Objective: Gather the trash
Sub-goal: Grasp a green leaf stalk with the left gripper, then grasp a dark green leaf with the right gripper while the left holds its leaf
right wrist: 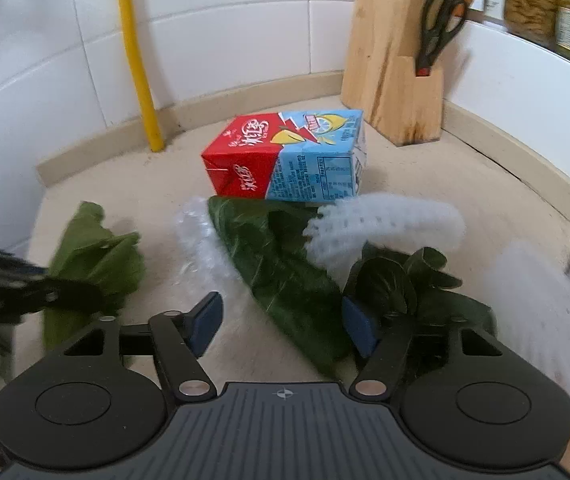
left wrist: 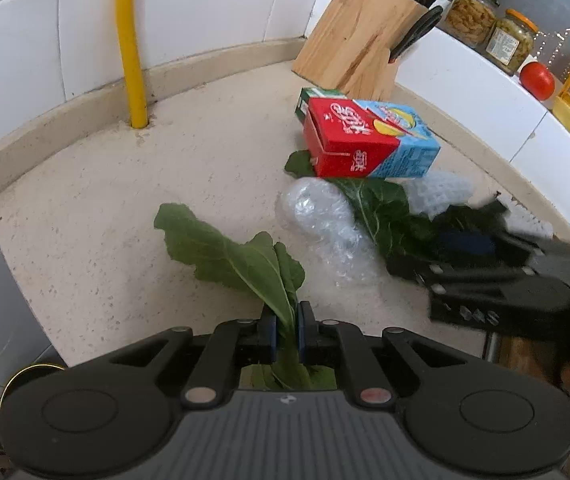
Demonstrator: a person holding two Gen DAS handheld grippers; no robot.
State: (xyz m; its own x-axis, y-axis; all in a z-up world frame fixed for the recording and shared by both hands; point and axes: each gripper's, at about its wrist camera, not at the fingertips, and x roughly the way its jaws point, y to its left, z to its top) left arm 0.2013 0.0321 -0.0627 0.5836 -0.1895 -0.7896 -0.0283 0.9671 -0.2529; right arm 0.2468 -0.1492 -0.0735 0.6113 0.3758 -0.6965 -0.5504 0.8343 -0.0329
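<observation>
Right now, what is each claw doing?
Left claw: shut on a green vegetable leaf.
Right claw: open, holding nothing, over a dark green leaf.

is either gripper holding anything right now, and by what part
The left gripper is shut on a green leaf, pinching it at its stem end. The right gripper is open over a darker leaf and holds nothing.

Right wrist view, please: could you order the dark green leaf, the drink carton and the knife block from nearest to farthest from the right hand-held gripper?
1. Dark green leaf, lying between the open fingers of the right hand-held gripper.
2. Drink carton, centre, behind the leaf.
3. Knife block, far right, against the tiled wall.
</observation>
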